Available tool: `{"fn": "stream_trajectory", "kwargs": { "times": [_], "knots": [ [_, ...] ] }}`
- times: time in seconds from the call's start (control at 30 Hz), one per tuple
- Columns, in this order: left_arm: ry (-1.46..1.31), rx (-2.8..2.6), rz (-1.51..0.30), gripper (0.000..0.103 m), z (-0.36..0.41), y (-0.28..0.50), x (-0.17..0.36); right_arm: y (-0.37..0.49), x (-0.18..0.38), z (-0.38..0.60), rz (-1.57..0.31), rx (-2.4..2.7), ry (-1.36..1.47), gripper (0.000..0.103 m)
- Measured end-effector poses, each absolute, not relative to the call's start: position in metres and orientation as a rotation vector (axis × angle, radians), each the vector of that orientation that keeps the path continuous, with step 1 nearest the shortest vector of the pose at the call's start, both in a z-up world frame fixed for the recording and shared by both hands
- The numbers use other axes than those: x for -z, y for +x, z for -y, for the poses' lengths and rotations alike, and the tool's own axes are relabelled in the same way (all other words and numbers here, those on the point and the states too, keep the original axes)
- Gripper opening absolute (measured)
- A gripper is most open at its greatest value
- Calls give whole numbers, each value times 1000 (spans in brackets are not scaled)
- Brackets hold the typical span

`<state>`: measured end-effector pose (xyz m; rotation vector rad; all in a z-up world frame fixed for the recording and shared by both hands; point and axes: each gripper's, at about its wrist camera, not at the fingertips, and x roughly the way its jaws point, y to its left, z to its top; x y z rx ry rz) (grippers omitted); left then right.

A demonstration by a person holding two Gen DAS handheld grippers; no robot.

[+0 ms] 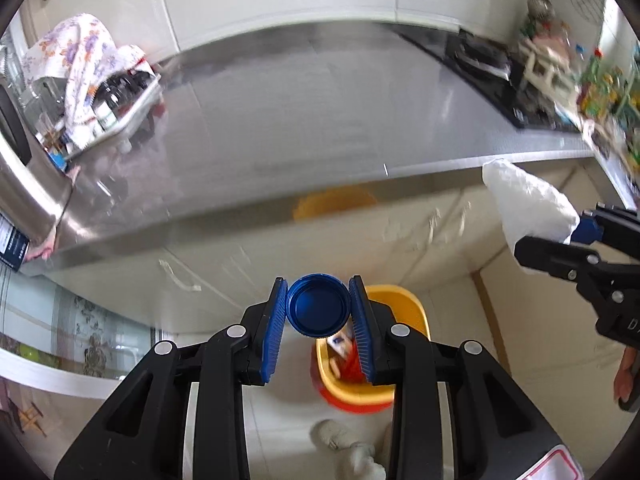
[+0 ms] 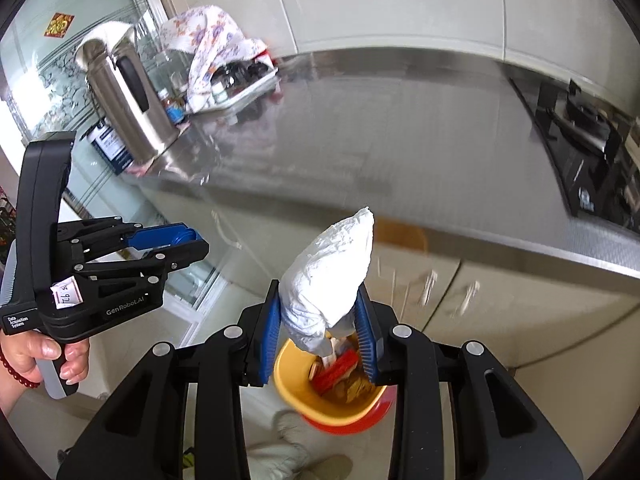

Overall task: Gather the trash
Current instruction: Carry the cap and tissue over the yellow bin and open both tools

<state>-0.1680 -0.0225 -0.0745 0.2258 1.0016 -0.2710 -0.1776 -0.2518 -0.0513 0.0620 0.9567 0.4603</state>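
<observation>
My left gripper (image 1: 318, 307) is shut on a round blue bottle cap (image 1: 318, 306), its hollow side facing the camera. Below it on the floor stands a yellow trash bin (image 1: 404, 312) with a red base, holding wrappers. In the right wrist view my right gripper (image 2: 318, 312) is shut on a crumpled white paper wad (image 2: 332, 276), directly above the yellow trash bin (image 2: 292, 384). The left gripper (image 2: 188, 240) with the cap shows at the left, held by a hand (image 2: 40, 356). The paper wad (image 1: 528, 204) and right gripper (image 1: 576, 236) appear at the right of the left wrist view.
A steel countertop (image 1: 320, 112) runs across, with a black stove (image 1: 480, 68) at the right and a tray under a floral cloth (image 1: 84, 60) at the left. A steel thermos (image 2: 128, 96) stands near the edge. Cabinet doors (image 2: 460, 292) sit below. A foot in a pale slipper (image 2: 296, 424) is beside the bin.
</observation>
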Motion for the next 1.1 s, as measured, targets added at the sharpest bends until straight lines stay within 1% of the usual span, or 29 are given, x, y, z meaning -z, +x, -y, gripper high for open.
{"fn": "stream_trajectory", "kwargs": {
  "times": [0.13, 0.3, 0.5, 0.67, 0.8, 0.97, 1.1],
  "knots": [
    [260, 309, -1055, 32, 25, -175, 98, -189, 73, 254, -1005, -471, 80, 36],
    [289, 374, -1145, 32, 27, -174, 147, -194, 119, 255, -1099, -468, 89, 36],
    [332, 451, -1239, 32, 33, -162, 223, -188, 200, 253, -1232, -489, 109, 36],
    [375, 501, -1308, 32, 46, -149, 290, -179, 260, 245, -1308, -521, 106, 36],
    [411, 525, -1350, 32, 59, -147, 331, -173, 308, 242, -1373, -531, 98, 36],
    [452, 537, -1383, 32, 66, -143, 364, -171, 345, 236, -1428, -557, 66, 36],
    [479, 547, -1398, 32, 68, -139, 377, -168, 362, 233, -1450, -567, 61, 36]
  ]
}}
